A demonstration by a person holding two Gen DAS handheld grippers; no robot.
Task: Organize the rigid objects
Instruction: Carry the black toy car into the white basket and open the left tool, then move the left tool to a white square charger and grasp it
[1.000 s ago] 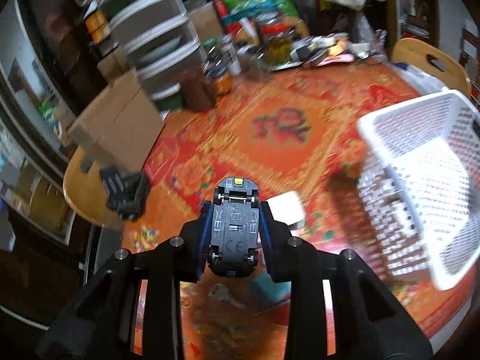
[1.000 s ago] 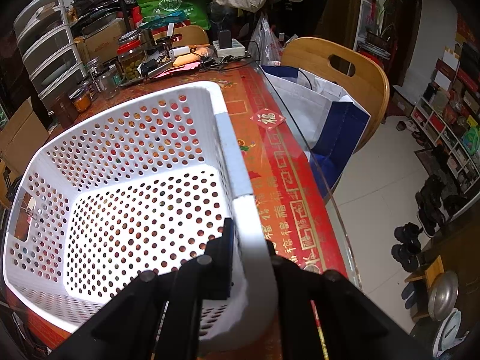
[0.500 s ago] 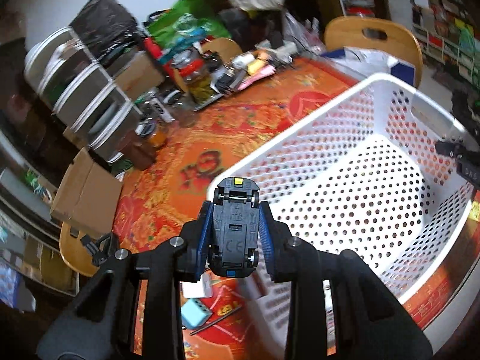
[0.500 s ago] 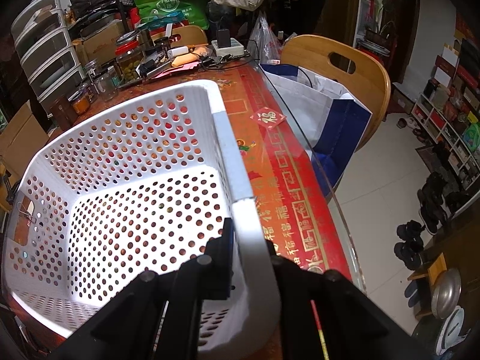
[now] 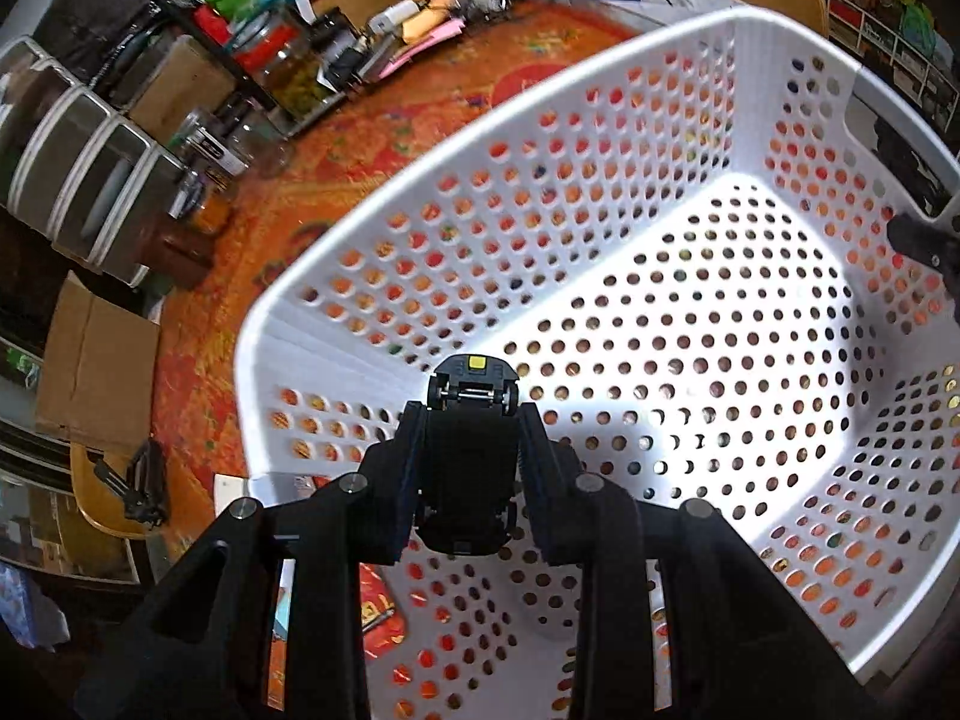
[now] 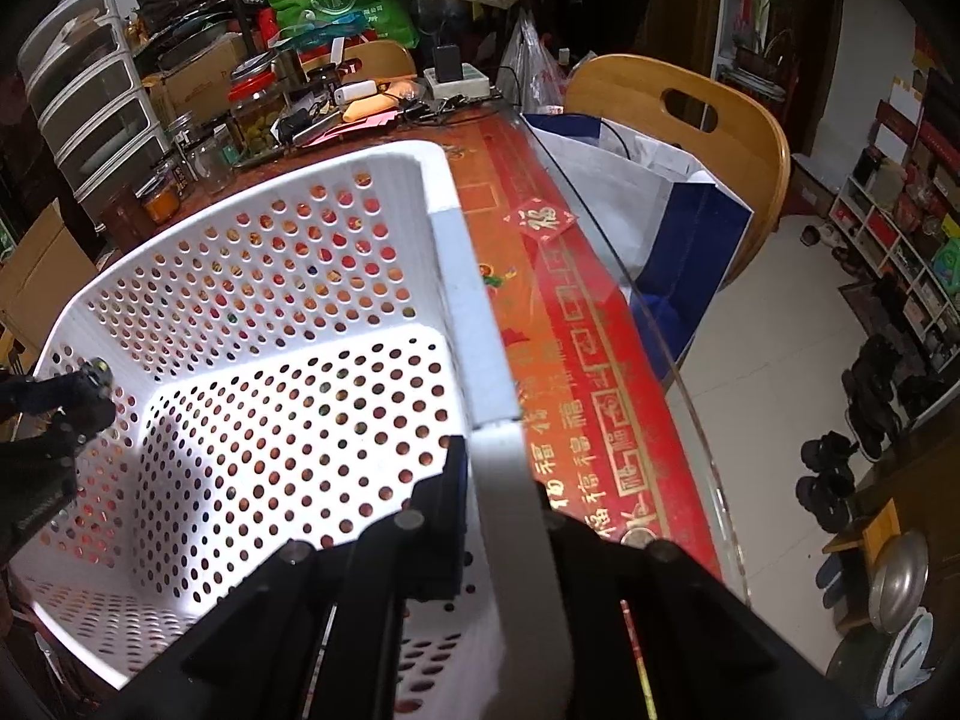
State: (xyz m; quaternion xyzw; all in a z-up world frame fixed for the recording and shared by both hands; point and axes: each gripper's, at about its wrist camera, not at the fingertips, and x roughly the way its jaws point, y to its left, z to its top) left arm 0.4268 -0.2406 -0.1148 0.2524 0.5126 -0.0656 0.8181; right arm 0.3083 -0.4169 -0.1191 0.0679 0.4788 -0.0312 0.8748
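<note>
Red patterned table (image 6: 576, 360) — crowded far edge — bears white basket (image 5: 360, 252).

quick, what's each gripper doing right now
left gripper: shut on the toy car, over the basket
right gripper: shut on the basket rim
</note>
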